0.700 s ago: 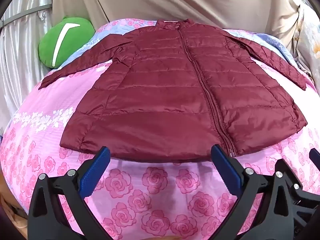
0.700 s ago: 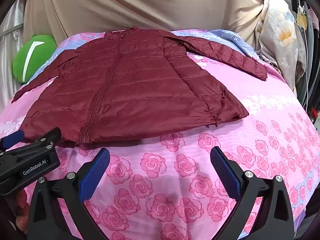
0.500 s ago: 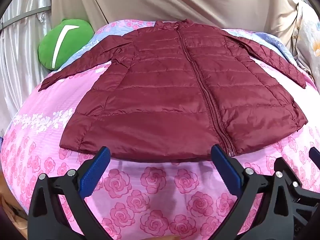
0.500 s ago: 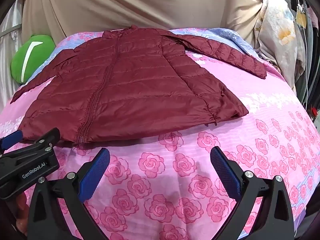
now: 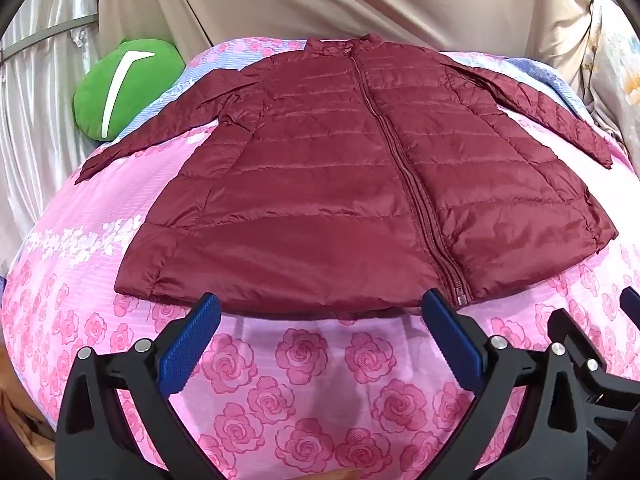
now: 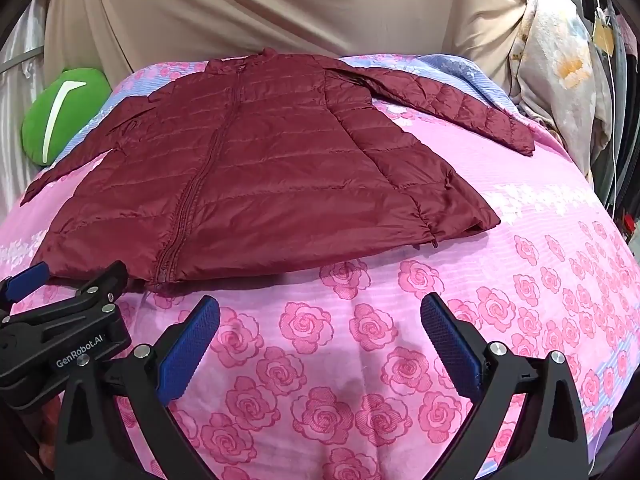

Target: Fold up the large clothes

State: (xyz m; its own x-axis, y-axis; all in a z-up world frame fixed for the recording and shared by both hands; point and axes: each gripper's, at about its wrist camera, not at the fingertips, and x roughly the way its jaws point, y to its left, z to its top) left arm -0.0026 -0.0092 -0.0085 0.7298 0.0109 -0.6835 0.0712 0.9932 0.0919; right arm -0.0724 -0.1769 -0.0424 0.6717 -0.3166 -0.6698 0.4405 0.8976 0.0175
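A maroon quilted jacket (image 5: 340, 184) lies flat and zipped on a pink rose-print bedspread (image 5: 312, 380), collar far, hem near, both sleeves spread out to the sides. It also shows in the right wrist view (image 6: 256, 184). My left gripper (image 5: 320, 320) is open and empty, hovering just short of the hem, left of the zipper's end. My right gripper (image 6: 320, 328) is open and empty over bare bedspread (image 6: 400, 340), short of the hem's right part. The left gripper's body (image 6: 60, 320) shows at the left of the right wrist view.
A green cushion (image 5: 124, 84) sits at the bed's far left; it shows in the right wrist view too (image 6: 60, 112). A beige sheet (image 5: 340, 0) hangs behind the bed. Floral fabric (image 6: 560, 80) and hanging cables stand at the right.
Both grippers have drifted slightly; the jacket sits a little higher in the views. Nothing was grasped and the jacket has not moved.
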